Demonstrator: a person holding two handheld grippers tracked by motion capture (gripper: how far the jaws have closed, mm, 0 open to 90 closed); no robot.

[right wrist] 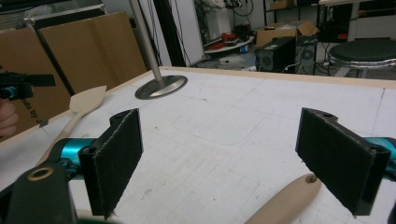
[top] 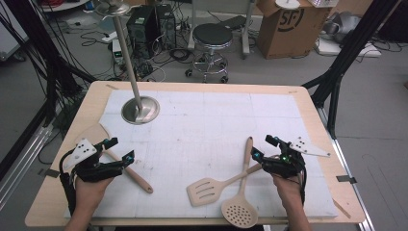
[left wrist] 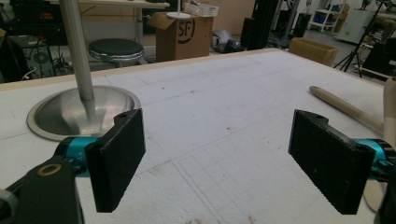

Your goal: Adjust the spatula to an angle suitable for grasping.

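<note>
Nearest the person's edge of the table [top: 62, 202], a skimmer [top: 239, 211] lies with its round perforated head toward the person and its handle running away across the white mat [top: 202, 125]. A slotted turner [top: 206, 191] lies just to its left, its handle crossing the skimmer's handle.

The right gripper [top: 265, 147] hangs over the far ends of those two handles, jaws spread wide with nothing between them. In the right gripper view [right wrist: 219, 158] a handle tip [right wrist: 285, 203] lies on the mat under the gap, close to the jaw at the right of the picture; whether it touches that jaw cannot be told.

The left gripper [top: 120, 150] sits at the left side of the mat, jaws likewise wide apart and empty; in the left gripper view [left wrist: 217, 158] bare mat shows between them. A wooden spatula [top: 122, 163] lies slantwise under this gripper, blade toward the table's left edge, handle pointing to the person.

Farther back, a steel stand [top: 140, 109] rests on the mat, its pole rising upright.

Beyond the table: a stool [top: 211, 36], a carton [top: 288, 26]
</note>
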